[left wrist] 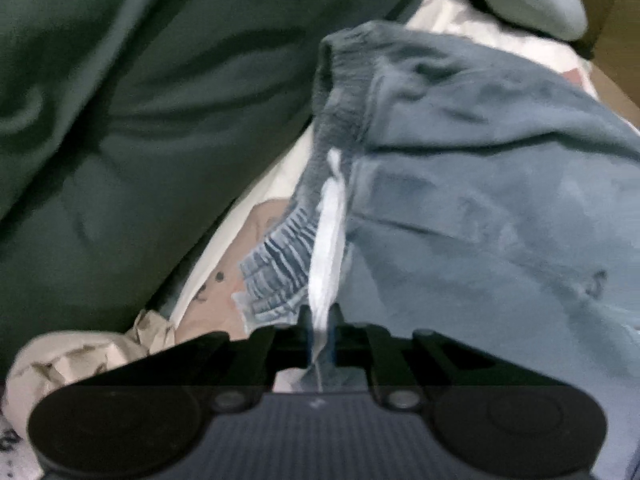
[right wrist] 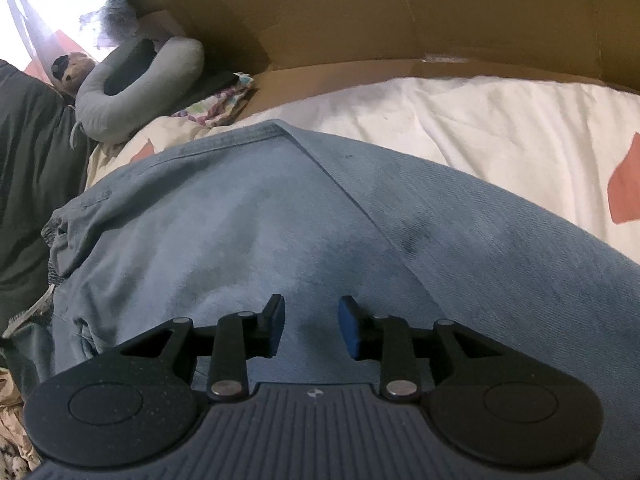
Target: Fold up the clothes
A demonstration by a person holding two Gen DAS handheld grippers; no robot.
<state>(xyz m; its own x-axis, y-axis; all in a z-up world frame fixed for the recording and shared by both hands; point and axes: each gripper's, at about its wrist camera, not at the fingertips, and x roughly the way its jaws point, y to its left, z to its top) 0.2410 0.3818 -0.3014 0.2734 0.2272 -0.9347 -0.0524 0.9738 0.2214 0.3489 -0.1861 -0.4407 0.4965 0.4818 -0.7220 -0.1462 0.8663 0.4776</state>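
Blue denim-like pants [left wrist: 480, 200] with a ribbed elastic waistband [left wrist: 280, 264] lie on a white bedsheet [left wrist: 280, 172]. My left gripper [left wrist: 320, 320] is shut on the waistband edge, pinching the blue cloth and its white inner lining [left wrist: 328, 232]. In the right wrist view the same pants [right wrist: 280, 220] spread flat over the bed. My right gripper [right wrist: 311, 326] is open just above the blue cloth, fingers apart, holding nothing.
A dark green garment [left wrist: 140, 120] lies to the left. A grey U-shaped pillow [right wrist: 136, 88] and a stuffed toy [right wrist: 72, 70] sit at the far left. A cardboard box wall [right wrist: 400, 20] runs behind the white sheet [right wrist: 480, 120]. Crumpled beige cloth [left wrist: 72, 356] lies near left.
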